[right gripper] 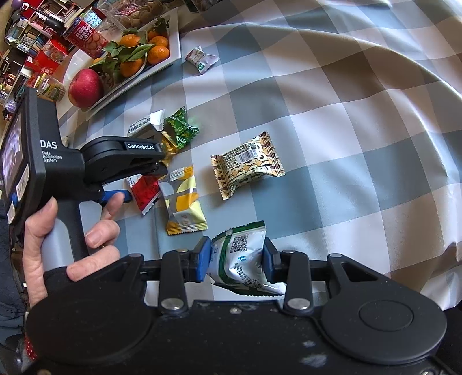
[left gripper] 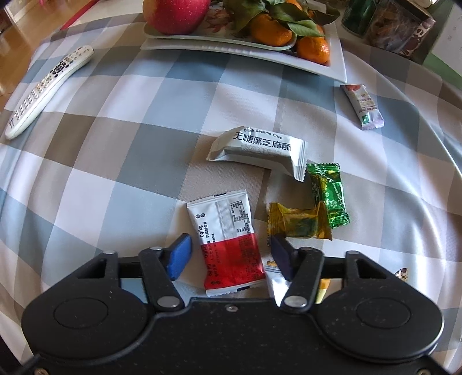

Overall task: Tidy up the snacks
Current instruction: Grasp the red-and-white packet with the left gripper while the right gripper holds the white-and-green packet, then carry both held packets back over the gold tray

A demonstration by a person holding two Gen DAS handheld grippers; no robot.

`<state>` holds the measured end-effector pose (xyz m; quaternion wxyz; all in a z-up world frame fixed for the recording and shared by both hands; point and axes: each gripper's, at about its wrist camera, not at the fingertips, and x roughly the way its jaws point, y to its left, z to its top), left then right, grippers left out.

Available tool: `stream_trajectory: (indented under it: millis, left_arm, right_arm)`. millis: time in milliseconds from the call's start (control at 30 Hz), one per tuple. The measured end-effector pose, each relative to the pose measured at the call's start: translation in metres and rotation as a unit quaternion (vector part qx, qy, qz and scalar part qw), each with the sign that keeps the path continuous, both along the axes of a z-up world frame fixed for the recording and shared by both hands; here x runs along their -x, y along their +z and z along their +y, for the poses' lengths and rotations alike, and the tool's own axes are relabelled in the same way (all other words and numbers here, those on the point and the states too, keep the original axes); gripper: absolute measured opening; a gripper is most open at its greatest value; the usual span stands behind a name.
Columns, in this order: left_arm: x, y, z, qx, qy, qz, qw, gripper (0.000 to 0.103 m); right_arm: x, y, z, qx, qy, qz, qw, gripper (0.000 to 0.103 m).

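My left gripper is open, its blue pads on either side of a red-and-white snack packet lying on the checked cloth. Beyond it lie a white black-sesame packet, a green candy and a yellow candy. My right gripper is shut on a white-and-green packet. In the right wrist view the left gripper hovers over the red packet, next to a grey-and-yellow packet and a brown-patterned packet.
A white tray with an apple and tangerines stands at the far side. A remote control lies at the left. A small purple-ended packet lies at the right. Boxes and jars crowd the table's far edge.
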<state>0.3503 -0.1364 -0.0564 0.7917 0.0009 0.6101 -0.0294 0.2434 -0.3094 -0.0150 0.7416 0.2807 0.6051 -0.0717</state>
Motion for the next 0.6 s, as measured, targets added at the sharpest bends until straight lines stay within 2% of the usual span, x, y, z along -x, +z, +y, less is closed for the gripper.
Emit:
stream_trajectory:
  millis: [33, 67, 133, 333, 600]
  left_arm:
    - [0.000, 0.002, 0.000, -0.001, -0.003, -0.001, 1.0000, 0.044]
    - [-0.001, 0.003, 0.000, 0.006, -0.010, 0.004, 0.9999, 0.043]
    - [-0.003, 0.003, 0.001, 0.002, -0.012, 0.016, 0.9998, 0.043]
    - [0.010, 0.017, 0.001, -0.016, -0.030, 0.018, 0.9992, 0.043]
    - [0.061, 0.048, 0.000, -0.036, -0.089, 0.012, 0.9953, 0.043]
  right_arm:
    - [0.000, 0.000, -0.001, 0.000, -0.002, 0.000, 1.000, 0.038]
    - [0.000, 0.000, -0.001, 0.001, -0.003, 0.000, 1.000, 0.038]
    - [-0.001, 0.000, -0.003, 0.003, -0.007, 0.000, 1.000, 0.038]
    - [-0.001, -0.002, -0.009, 0.006, -0.018, 0.004, 1.000, 0.038]
    - [-0.002, -0.008, -0.012, 0.021, -0.023, 0.012, 0.999, 0.038]
